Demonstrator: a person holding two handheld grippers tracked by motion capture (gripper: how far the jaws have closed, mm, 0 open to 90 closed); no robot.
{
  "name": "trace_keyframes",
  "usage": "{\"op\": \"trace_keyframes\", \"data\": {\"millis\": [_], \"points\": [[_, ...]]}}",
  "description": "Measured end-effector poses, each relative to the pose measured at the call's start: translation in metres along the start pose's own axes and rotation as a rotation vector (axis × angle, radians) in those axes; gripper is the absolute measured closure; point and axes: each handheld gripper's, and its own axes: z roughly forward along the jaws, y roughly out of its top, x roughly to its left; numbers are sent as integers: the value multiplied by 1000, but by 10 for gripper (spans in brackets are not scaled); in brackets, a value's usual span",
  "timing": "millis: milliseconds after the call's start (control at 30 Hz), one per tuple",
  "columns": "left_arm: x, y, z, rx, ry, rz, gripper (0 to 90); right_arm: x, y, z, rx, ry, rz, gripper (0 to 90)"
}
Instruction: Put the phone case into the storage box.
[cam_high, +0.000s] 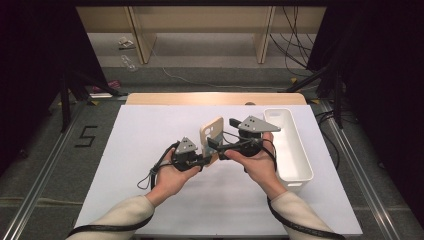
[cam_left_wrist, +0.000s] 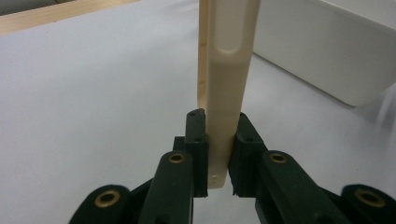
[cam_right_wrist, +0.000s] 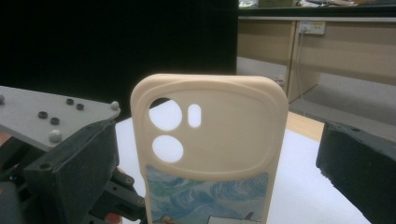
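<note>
A cream phone case (cam_high: 212, 132) with camera cutouts and a blue wave picture stands upright above the white table. My left gripper (cam_high: 202, 159) is shut on its lower edge; in the left gripper view both pads (cam_left_wrist: 198, 149) press the case (cam_left_wrist: 229, 84) edge-on. My right gripper (cam_high: 222, 134) is open, its jaws standing wide on either side of the case without touching it. In the right gripper view the case (cam_right_wrist: 210, 140) faces me between the two black fingers (cam_right_wrist: 74, 163).
A long white bin (cam_high: 295, 145) stands at the table's right, also seen in the left gripper view (cam_left_wrist: 327, 46). The white table sheet (cam_high: 150, 130) spreads to the left. Wooden shelving and cables lie on the floor beyond.
</note>
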Motion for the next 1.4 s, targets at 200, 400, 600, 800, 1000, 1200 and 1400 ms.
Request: {"op": "trace_keyframes", "data": {"millis": [200,400,600,800,1000,1200,1400], "points": [[-3,0,2,4,-5,7,795,1,-1,1,3,-5,0,1],[-7,0,2,6,-12,12,795,2,-1,2,6,-11,1,1],[-10,0,4,6,-22,14,795,3,-2,2,6,-17,1,1],[-14,0,6,12,-29,20,795,3,-2,3,7,-16,2,1],[-16,0,8,14,-33,24,795,3,-2,3,7,-19,2,1],[-17,0,8,14,-37,26,795,4,-2,3,9,-19,1,1],[-17,0,8,17,-38,28,795,4,-3,4,11,-20,2,2]]}}
